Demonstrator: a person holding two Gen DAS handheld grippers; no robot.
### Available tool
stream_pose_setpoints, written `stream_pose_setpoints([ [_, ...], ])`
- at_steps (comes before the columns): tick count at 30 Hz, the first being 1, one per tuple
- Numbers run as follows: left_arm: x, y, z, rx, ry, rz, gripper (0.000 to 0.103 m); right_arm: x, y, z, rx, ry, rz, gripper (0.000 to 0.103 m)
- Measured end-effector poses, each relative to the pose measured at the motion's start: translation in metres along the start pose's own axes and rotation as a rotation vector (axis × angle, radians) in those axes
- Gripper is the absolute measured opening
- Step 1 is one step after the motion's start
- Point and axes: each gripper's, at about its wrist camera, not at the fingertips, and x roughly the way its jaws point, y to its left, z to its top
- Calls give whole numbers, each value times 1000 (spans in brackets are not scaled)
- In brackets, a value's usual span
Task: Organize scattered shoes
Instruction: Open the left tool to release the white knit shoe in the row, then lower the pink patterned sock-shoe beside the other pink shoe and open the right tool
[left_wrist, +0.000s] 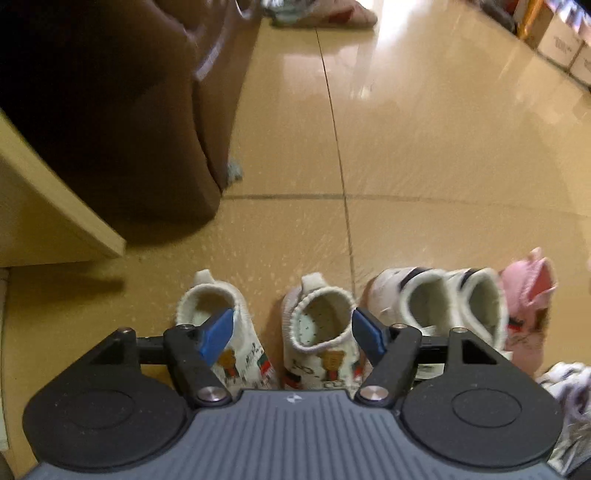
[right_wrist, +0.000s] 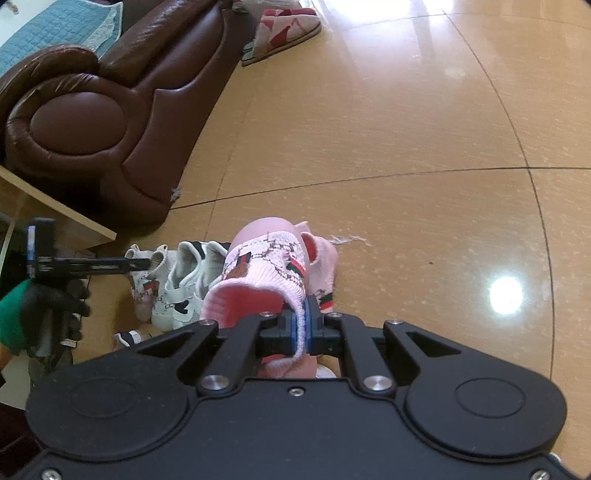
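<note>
Small children's shoes stand in a row on the floor. In the left wrist view, two cream bear-print shoes (left_wrist: 221, 325) (left_wrist: 321, 332), two white shoes with dark stripes (left_wrist: 436, 299) and a pink shoe (left_wrist: 528, 306) line up left to right. My left gripper (left_wrist: 291, 332) is open above the cream pair and holds nothing. My right gripper (right_wrist: 306, 325) is shut on the collar of a pink knitted shoe (right_wrist: 266, 269) and holds it beside a second pink shoe (right_wrist: 325, 258). The row (right_wrist: 177, 280) and the left gripper (right_wrist: 88, 264) show at left.
A brown leather sofa (right_wrist: 92, 122) and a light wooden board (left_wrist: 55, 206) stand at the left. Slippers (right_wrist: 284, 29) lie on the floor far ahead. Cardboard boxes (left_wrist: 561, 40) line the far right. A patterned shoe (left_wrist: 569, 391) lies at the lower right. The floor is glossy tan tile.
</note>
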Motion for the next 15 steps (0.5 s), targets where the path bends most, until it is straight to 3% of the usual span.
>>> stream_pose_setpoints([
  [4, -56, -11, 4, -58, -21, -61, 71, -9, -7, 2, -8, 3, -15, 5],
  [6, -79, -22, 6, -2, -37, -57, 71, -9, -5, 4, -43, 26, -26, 5],
  [11, -166, -45, 1, 85, -88, -119, 71, -9, 7, 31, -310, 143, -80, 5],
  [15, -182, -40, -6, 35, -92, -148, 71, 4, 15, 43, -576, 270, -123, 5],
])
